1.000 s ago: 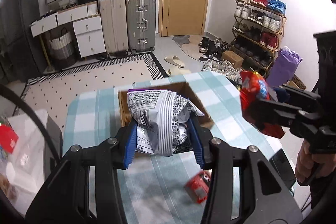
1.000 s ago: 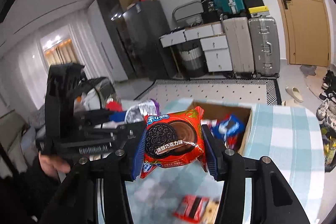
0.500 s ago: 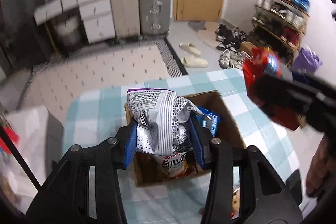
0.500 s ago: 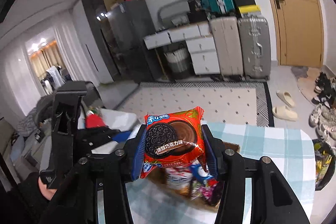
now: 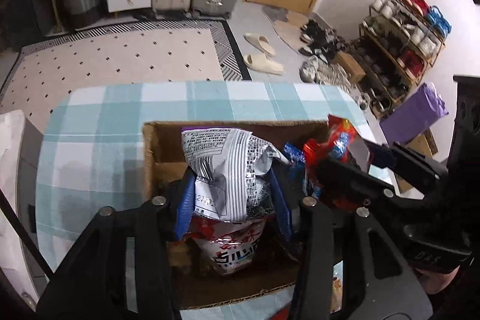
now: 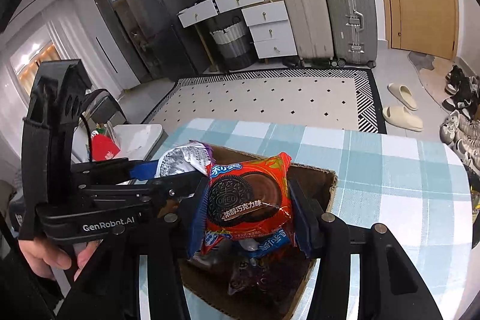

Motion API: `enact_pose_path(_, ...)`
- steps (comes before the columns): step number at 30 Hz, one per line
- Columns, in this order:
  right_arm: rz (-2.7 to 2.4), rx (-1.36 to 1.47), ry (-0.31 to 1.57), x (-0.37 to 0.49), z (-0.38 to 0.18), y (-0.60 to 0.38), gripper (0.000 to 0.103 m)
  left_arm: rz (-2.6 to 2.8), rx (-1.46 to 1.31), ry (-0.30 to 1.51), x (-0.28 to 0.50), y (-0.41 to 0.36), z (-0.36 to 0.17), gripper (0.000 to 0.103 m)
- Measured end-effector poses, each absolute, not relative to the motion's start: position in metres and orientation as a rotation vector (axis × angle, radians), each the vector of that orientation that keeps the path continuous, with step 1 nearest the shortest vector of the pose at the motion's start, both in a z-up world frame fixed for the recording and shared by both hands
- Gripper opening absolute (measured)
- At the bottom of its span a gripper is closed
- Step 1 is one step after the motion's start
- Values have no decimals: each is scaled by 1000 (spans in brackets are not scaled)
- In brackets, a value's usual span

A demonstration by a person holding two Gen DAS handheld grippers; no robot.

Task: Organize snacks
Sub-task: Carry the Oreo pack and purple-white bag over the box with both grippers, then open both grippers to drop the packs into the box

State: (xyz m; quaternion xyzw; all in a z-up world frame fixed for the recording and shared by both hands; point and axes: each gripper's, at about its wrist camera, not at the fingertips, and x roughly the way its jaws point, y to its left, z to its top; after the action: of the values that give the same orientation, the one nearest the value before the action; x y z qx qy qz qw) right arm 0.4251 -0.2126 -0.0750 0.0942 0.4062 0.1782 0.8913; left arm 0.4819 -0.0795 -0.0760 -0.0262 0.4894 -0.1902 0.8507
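Observation:
An open cardboard box (image 5: 150, 158) (image 6: 330, 185) sits on the blue-checked tablecloth and holds several snack packs, among them a red-and-white bag (image 5: 234, 248). My left gripper (image 5: 231, 200) is shut on a crumpled white-and-grey snack bag (image 5: 225, 164) and holds it over the box's inside. My right gripper (image 6: 249, 209) is shut on a red Oreo pack (image 6: 249, 197), also above the box. In the left wrist view the right gripper (image 5: 357, 170) comes in from the right with the red pack (image 5: 333, 140). The left gripper (image 6: 168, 170) with its bag (image 6: 180, 158) shows at the left of the right wrist view.
The table (image 5: 90, 122) ends just beyond the box; past it lie a dotted rug (image 6: 264, 98), suitcases (image 6: 348, 17), white drawers (image 6: 267, 29) and a shoe rack (image 5: 402, 32). Slippers (image 5: 261, 50) lie on the floor. A hand (image 6: 45, 257) grips the left tool.
Both grippers have moved forward and down, from above the near table to over the box. Each keeps its pack. The box's contents now lie right beneath them.

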Motion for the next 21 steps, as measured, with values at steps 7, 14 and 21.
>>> enact_pose_path(7, 377, 177, 845, 424, -81, -212, 62, -345, -85, 1056, 487, -72, -80, 68)
enact_pose_path(14, 385, 195, 771, 402, -59, -217, 73, -326, -91, 1020, 463, -62, -55, 78)
enact_pose_path(21, 394, 213, 643, 355, -15, -224, 83, -303, -9, 896, 408, -59, -18, 78)
